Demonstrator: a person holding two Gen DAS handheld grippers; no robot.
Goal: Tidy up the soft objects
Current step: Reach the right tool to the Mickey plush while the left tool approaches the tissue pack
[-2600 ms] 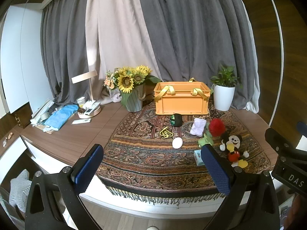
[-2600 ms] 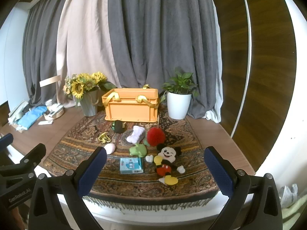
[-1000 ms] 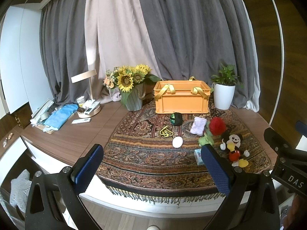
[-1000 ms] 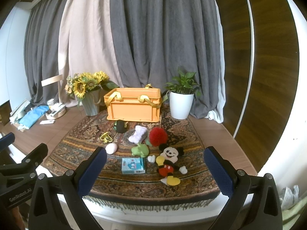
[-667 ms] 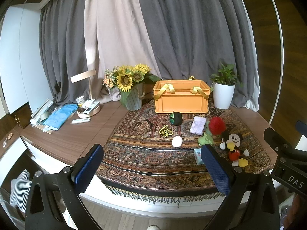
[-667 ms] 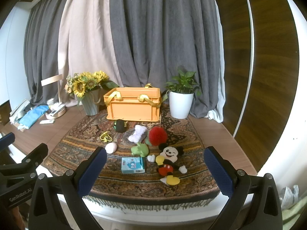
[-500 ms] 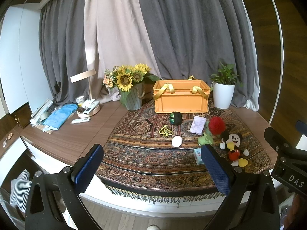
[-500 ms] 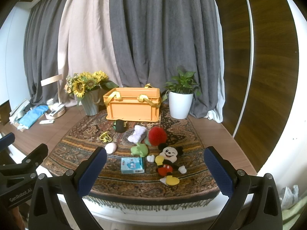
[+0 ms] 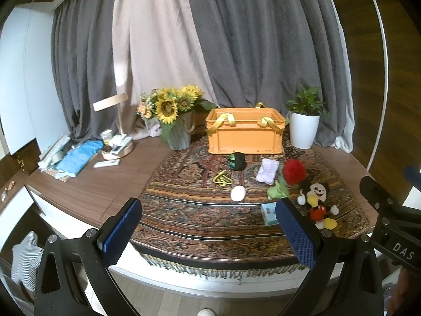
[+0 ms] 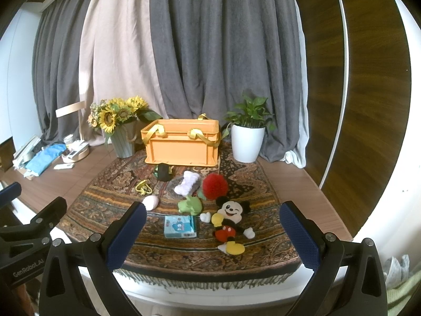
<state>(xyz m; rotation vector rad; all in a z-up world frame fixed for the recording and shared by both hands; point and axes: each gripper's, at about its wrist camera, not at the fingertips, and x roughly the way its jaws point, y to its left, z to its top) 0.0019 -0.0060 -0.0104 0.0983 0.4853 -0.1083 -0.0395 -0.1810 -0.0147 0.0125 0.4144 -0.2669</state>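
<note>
Both the left gripper and the right gripper hang short of the rug's front edge, jaws spread wide, holding nothing. The soft toys lie mid-rug: mouse doll toward the right edge, red pompom behind it, the orange crate at the back edge

wooden table | patterned rug | sunflower vase | white plant pot | remote
</note>
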